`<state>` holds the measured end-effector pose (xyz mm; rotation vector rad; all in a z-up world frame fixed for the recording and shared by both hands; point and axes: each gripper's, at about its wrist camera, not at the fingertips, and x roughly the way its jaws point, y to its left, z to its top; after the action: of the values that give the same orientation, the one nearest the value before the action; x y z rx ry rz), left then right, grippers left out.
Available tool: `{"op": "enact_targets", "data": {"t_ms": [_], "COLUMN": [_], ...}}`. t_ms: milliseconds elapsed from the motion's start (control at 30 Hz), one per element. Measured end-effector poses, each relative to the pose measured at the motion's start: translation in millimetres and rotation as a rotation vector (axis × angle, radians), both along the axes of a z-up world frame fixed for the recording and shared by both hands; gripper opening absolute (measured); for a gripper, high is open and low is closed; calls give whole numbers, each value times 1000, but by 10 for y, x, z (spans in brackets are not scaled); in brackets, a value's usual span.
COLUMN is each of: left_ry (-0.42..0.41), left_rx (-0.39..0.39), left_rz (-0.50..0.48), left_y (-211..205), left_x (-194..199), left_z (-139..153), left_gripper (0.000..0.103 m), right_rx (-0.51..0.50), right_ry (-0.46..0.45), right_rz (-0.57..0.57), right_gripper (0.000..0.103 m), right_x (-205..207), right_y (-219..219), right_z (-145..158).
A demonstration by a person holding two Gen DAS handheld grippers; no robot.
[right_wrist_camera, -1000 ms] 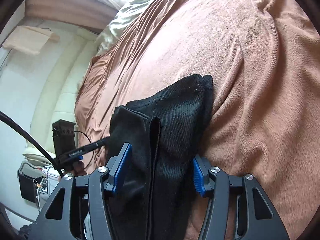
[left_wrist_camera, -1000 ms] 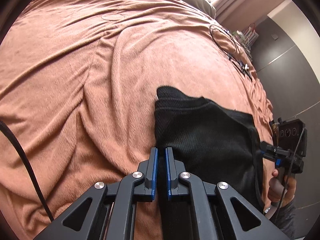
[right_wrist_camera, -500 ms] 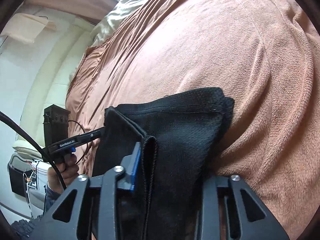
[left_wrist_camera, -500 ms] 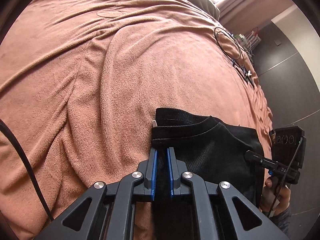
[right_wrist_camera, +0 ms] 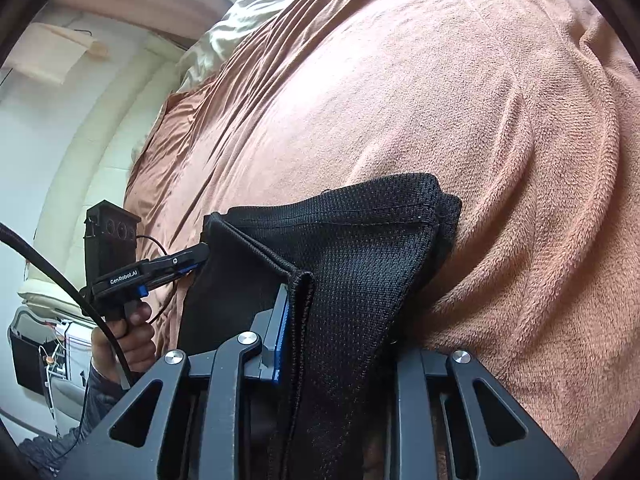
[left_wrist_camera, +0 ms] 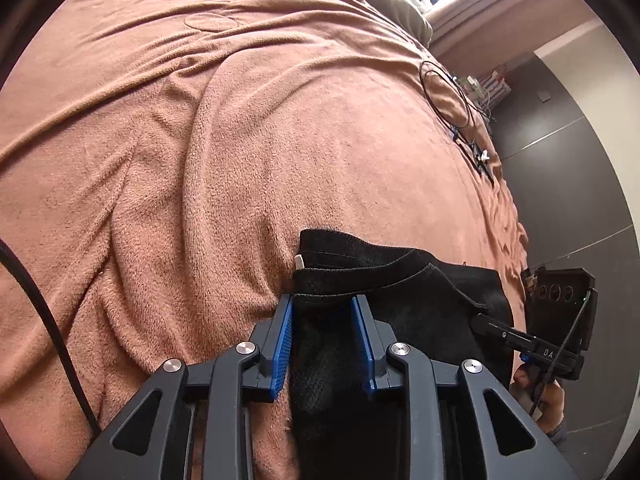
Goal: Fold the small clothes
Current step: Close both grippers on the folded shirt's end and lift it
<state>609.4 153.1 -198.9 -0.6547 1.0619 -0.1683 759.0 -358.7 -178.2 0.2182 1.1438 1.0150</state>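
black folded garment (left_wrist_camera: 400,312) lying on the brown bed blanket (left_wrist_camera: 200,160), left gripper (left_wrist_camera: 324,308) fingers opening, cloth loose between them, right gripper (right_wrist_camera: 340,320) fingers closing, pinching the garment's folded edge

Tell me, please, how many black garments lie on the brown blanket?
1. A single folded black garment lies on the brown blanket, between the pads of both tongs. More pieces could be hidden inside its folds; the pictures cannot tell.
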Motion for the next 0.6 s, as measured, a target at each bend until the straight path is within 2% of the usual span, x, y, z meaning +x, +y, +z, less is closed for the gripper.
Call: {"op": "enact_targets", "data": {"t_ms": [33, 67, 133, 233, 600], "left_ry": [1, 6, -2, -30, -175], "left_rx": [3, 7, 3, 34, 47], "left_rz": [6, 14, 15, 6, -19], "left_y": [12, 32, 49, 27, -126], "left_x": [0, -6, -23, -76, -402], "left_z": [-5, -7, 18, 143, 927], "left_gripper": [22, 13, 9, 8, 8], "right_rx": [-2, -2, -2, -25, -23], "right_ry": [-3, -6, -16, -54, -195], "right_rz": [-2, -4, -6, -14, -19], "right_gripper": [16, 13, 9, 9, 8], "right_x": [-5, -16, -52, -148, -749], "right_y": [4, 8, 20, 44, -135], "right_z": [10, 25, 62, 180, 822]}}
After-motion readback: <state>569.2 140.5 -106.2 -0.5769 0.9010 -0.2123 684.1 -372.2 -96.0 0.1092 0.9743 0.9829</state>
